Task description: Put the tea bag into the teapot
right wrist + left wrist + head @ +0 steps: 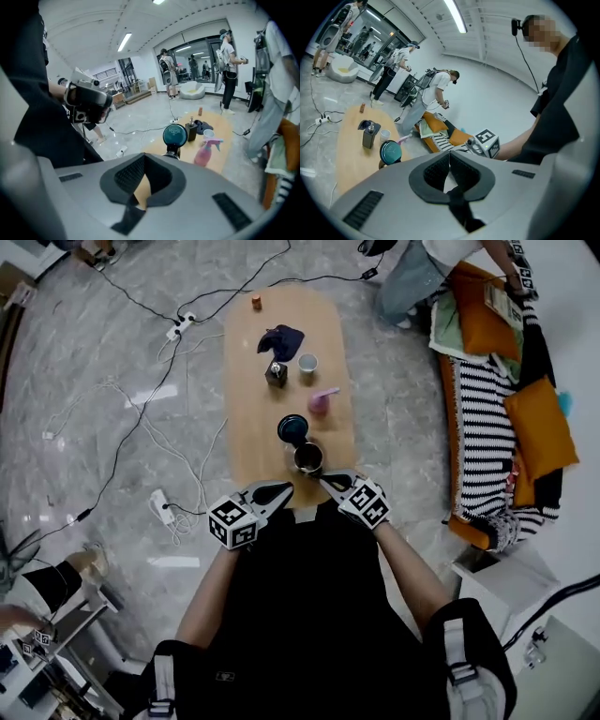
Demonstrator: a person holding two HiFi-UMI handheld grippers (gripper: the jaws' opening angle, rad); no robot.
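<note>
1. Note the left gripper low at the near end of the bench, its fingers pressed tip to tip and gripping nothing.
2. Look just right of it for the teapot, dark and seemingly open at the top, standing at the bench's near end with a round teal lid touching its far side.
3. Find the right gripper just beside the teapot on the near side. Fingers likewise closed together and empty, with only bare wood showing through the gap below the tips.
4. Cannot pick out the tea bag in any view. Perhaps too small, perhaps hidden among the cloth, dispenser, cup and spray bottle farther up the bench.
5. Judge the step as the very start: bag not yet in hand, teapot apparently ready to receive it.
6. Next, probably: locate the tea bag, part one pair of fingers, pinch the bag or its string lightly, carry it over the teapot's mouth and let go, keeping clear of the lid.
</note>
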